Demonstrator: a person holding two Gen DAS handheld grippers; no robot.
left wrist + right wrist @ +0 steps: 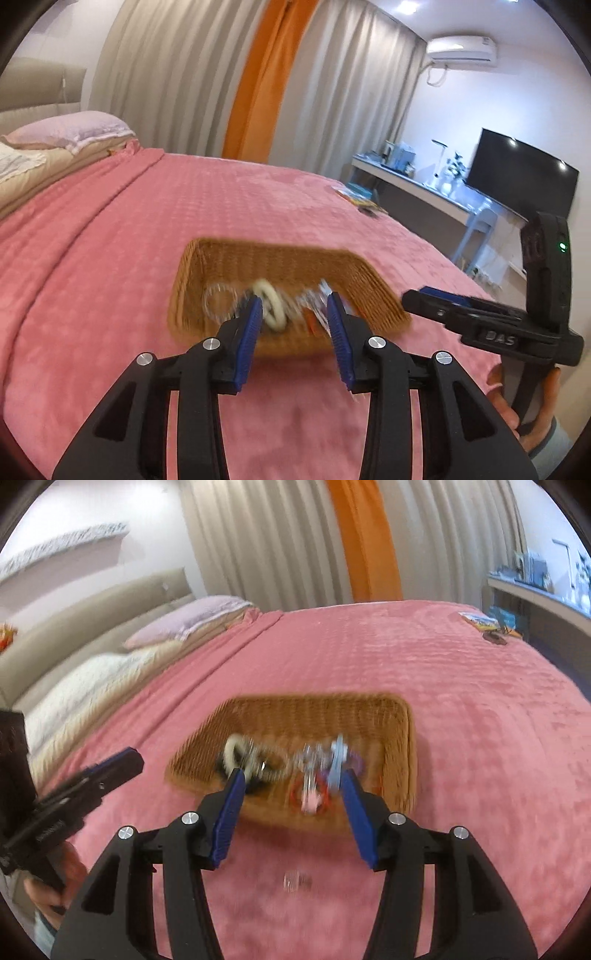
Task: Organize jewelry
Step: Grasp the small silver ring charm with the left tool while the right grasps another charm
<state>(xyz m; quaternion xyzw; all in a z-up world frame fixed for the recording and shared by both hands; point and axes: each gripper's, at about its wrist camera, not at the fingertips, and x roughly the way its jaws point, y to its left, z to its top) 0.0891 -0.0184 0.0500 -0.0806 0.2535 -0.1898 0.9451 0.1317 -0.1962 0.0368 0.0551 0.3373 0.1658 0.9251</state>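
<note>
Progress: early | jewelry [280, 771] heaped unsorted in wicker basket [402, 738] on bed [480, 720] | one small clear piece [295, 880] loose on bed | left gripper [293, 314], right gripper [291, 786] fingers released, empty

Jewelry [280, 771] lies in basket [402, 738] on bed [480, 701].

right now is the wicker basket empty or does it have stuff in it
Not empty: the wicker basket holds a blurred jumble of jewelry, including a cream ring.
</note>
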